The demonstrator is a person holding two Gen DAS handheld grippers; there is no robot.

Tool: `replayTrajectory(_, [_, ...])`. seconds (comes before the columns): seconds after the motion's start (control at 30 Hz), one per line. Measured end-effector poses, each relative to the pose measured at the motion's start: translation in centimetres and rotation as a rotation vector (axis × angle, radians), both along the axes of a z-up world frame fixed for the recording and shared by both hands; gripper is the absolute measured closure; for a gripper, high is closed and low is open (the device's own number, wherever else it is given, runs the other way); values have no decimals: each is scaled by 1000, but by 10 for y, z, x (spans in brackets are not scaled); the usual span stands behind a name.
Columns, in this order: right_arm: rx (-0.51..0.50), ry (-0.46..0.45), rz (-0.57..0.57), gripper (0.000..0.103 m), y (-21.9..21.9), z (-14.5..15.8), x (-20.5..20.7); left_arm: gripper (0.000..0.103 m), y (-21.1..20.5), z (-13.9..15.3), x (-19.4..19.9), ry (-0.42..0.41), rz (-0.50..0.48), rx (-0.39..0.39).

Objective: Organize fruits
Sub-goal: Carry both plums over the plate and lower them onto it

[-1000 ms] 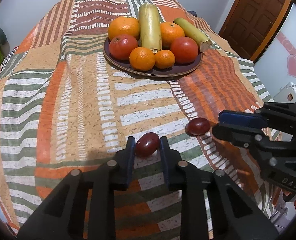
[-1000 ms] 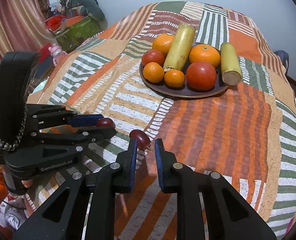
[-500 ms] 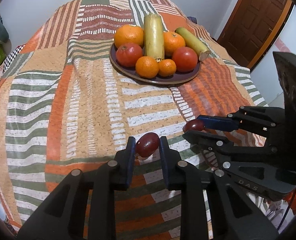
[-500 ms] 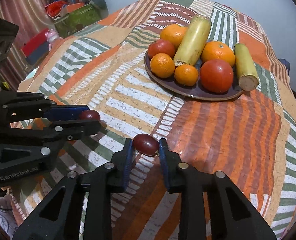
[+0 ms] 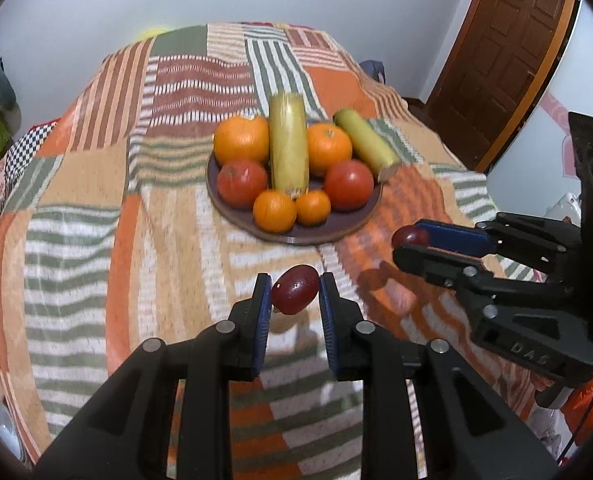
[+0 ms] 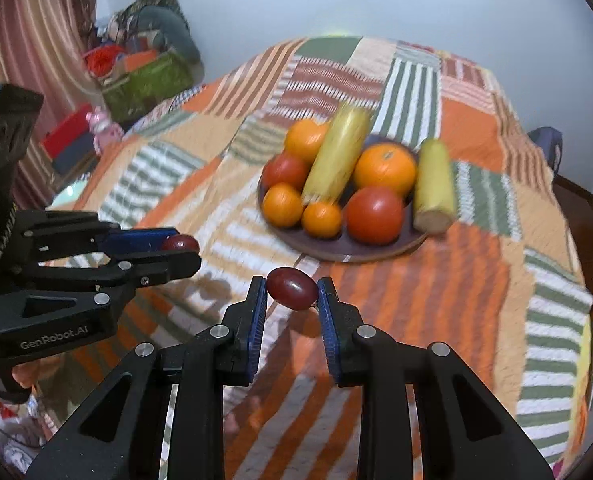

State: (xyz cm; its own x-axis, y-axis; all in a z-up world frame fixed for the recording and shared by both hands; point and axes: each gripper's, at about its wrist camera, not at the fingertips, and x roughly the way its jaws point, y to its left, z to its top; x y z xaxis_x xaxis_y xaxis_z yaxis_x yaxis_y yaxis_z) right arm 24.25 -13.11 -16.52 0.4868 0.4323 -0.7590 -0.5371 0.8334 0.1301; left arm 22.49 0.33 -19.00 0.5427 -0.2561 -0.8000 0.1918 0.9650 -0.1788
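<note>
The left gripper (image 5: 295,289) pinches a dark red grape (image 5: 295,295) between its fingers at lower centre; the right gripper (image 6: 291,289) clamps a second grape (image 6: 292,289); both hang above bare striped cloth (image 5: 76,200) before the crowded fruit plate's (image 5: 296,236) near rim, at frame centre.

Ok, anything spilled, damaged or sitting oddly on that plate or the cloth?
One thing: the right-hand banana overhangs the plate rim, its cut end past the edge. Nothing looks spilled or damaged. Each gripper, left and right, holds a dark red grape above the cloth.
</note>
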Motion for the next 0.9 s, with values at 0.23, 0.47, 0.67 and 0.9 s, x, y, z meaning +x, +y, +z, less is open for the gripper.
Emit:
replayTrajectory(0.23, [37,-59,-34,79,-6,19,19,80,-4,15,24,-42,2,0])
replayTrajectory(0.47, [58,-82,-53,79,-13,22,41,80,-5,20,53,-69,10,13])
replayTrajectory(0.67, [60,-87,-57,79,-12,18,61,80,-4,17,79,-76,18,25])
replayTrajectory(0.9, [51,-68,-38,79,-3,5,80,80,-5,1,104,-57,17,43])
